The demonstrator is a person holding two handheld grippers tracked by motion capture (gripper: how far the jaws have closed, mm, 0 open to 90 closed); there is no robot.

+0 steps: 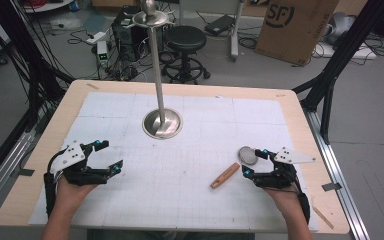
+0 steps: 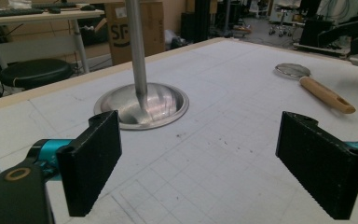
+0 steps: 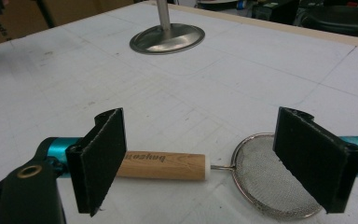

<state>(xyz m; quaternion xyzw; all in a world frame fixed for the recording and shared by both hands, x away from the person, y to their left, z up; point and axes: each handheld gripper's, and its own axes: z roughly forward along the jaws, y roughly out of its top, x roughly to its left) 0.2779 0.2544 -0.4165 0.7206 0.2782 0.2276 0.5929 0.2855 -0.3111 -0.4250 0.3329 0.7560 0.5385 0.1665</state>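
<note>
The small mesh strainer (image 1: 248, 155) w/ wooden handle (image 1: 225, 176) lies flat on the desk (image 1: 290, 107) at the near right, just beside the right tongs (image 1: 254, 161). Its long axis runs diagonally: mesh bowl toward the far right, handle end toward the near left. In the right gripper view the right tongs (image 3: 200, 161) stand wide open w/ nothing between the pads, set over the joint where handle (image 3: 161, 164) meets mesh (image 3: 272, 179) (prob. lined up for a grab there, since the handle gives the firmer hold). The left tongs (image 1: 109, 155) wait at the near left, also wide open and empty, well apart from the strainer. The 1 steel stand (image 1: 162, 122), pole upright on its round base, sits mid-desk on the far side, likely the place to hang it.
</note>
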